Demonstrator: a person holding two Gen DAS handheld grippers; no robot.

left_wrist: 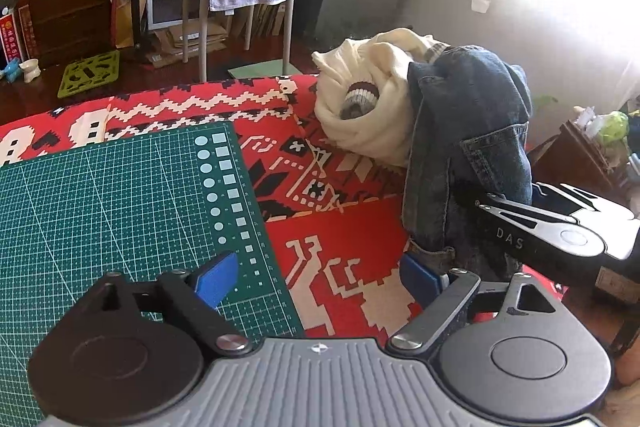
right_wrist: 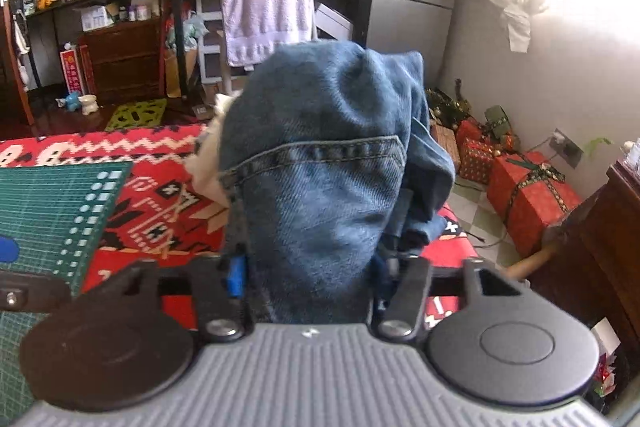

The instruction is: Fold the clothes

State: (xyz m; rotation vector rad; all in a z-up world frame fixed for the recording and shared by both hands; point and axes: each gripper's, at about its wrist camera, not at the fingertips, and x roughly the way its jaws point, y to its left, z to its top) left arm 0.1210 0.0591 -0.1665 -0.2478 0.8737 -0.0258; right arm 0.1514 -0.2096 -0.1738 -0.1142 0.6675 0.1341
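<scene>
The right tool (right_wrist: 316,275) clamps a heap of blue denim (right_wrist: 320,163) beside a cream garment (left_wrist: 368,99) on the red-patterned blanket (left_wrist: 340,227), while the left tool (left_wrist: 320,279) hovers open.

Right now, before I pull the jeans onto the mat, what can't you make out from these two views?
- Right gripper: in the right wrist view the denim jeans bulge over its fingertips; pad contact is hidden.
- White garment: its right part is hidden behind the jeans in the left wrist view; garment type unclear.
- Cutting mat: cut off by the left edge and by the left gripper.
</scene>
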